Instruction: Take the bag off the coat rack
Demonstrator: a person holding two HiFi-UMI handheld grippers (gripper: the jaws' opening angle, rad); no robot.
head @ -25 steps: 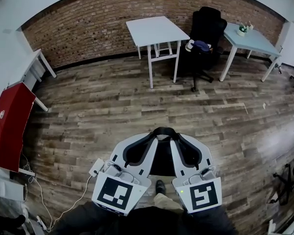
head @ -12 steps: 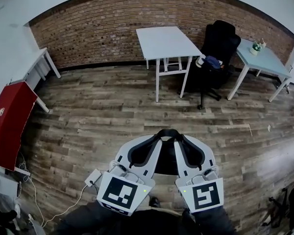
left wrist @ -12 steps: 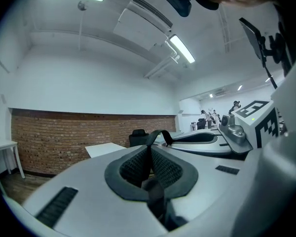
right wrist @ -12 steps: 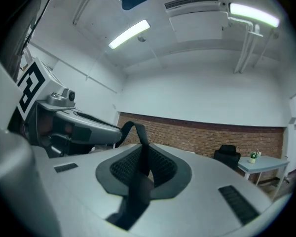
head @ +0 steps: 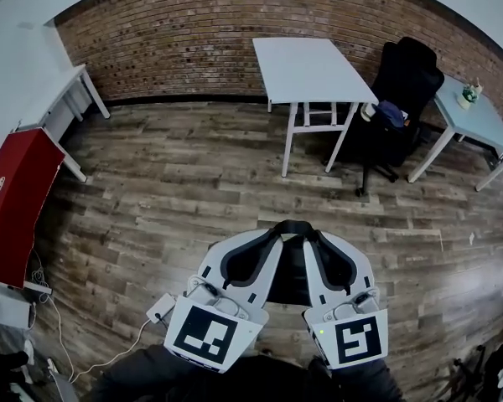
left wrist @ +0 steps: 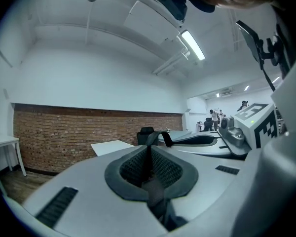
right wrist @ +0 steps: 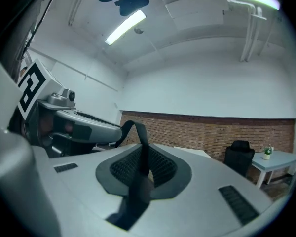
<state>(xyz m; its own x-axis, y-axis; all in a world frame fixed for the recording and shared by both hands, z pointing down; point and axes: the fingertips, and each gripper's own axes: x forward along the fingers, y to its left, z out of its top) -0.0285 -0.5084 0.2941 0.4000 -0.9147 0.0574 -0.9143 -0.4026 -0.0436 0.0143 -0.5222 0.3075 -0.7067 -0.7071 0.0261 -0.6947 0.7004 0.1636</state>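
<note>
A black bag point(head: 287, 279) hangs between my two grippers, low in the head view, over the wooden floor. Its black strap point(head: 292, 225) loops across both sets of jaw tips. My left gripper point(head: 275, 231) is shut on the strap point(left wrist: 160, 136), which runs up between its dark pads point(left wrist: 133, 169). My right gripper point(head: 312, 234) is shut on the same strap point(right wrist: 136, 132), pinched between its pads point(right wrist: 160, 167). Both grippers point level, side by side, towards the brick wall. No coat rack is in view.
A white table point(head: 310, 65) stands ahead by the brick wall point(head: 176, 40), with a black office chair point(head: 402, 82) and a pale table point(head: 478, 120) to its right. At left are a white desk point(head: 59, 107), a red panel point(head: 12, 208) and a floor cable with an adapter point(head: 161, 308).
Both grippers keep their hold on the strap and stay side by side. The room has slid across the head view: table and chair now sit further right.
</note>
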